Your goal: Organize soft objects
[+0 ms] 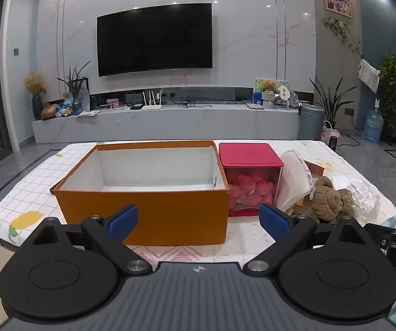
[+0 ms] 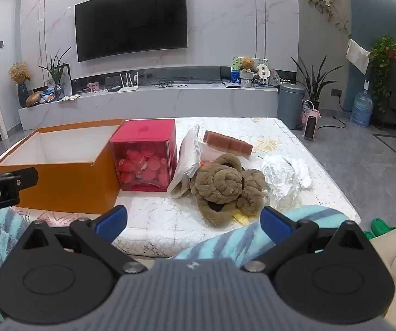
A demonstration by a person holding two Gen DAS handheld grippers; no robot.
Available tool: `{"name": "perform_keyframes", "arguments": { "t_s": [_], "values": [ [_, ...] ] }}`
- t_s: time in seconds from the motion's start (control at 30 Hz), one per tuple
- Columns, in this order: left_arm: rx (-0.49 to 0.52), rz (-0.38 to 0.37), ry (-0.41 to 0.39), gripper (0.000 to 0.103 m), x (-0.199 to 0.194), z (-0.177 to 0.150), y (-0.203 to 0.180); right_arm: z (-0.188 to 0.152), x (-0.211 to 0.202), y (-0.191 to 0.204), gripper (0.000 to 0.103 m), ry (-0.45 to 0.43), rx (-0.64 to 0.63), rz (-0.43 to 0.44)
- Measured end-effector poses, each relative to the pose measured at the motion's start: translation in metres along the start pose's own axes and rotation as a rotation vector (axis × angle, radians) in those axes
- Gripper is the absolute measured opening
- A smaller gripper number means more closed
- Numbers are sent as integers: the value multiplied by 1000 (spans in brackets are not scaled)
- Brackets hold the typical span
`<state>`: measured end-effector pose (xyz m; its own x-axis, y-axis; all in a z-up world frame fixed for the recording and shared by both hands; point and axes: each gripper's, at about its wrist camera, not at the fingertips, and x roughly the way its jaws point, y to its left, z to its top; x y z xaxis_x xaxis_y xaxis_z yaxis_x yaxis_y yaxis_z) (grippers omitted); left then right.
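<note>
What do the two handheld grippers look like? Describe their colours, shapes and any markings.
Both the left gripper and the right gripper have a ribbed grey body, black disc-shaped linkages with silver bolts, and blue fingertips. White lettering marks the left gripper's black side.

Sitting on the tabletop (image 2: 294, 143): one orange box (image 2: 68, 190), one red container (image 2: 145, 160), one brown plush toy (image 2: 225, 184), one white cloth (image 2: 188, 154), one crumpled plastic bag (image 2: 280, 179).
</note>
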<state>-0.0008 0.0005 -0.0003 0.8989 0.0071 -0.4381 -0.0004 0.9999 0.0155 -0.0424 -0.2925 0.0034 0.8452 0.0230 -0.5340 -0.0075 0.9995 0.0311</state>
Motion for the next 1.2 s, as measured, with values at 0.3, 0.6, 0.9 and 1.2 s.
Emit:
{"name": "perform_keyframes", "arguments": {
  "t_s": [0.3,0.6,0.9,1.2],
  "values": [
    [20,-28,21,103,-3,4,4,-2,2,0,101,10,8,18],
    [-4,-28,34,103,-1,-2,7,-5,8,5,101,29,-1,9],
    [-20,-27,51,103,2,-1,7,-5,9,5,101,33,-1,8],
    [-3,-25,52,103,2,-2,5,-6,11,6,101,38,-7,9]
  ]
}}
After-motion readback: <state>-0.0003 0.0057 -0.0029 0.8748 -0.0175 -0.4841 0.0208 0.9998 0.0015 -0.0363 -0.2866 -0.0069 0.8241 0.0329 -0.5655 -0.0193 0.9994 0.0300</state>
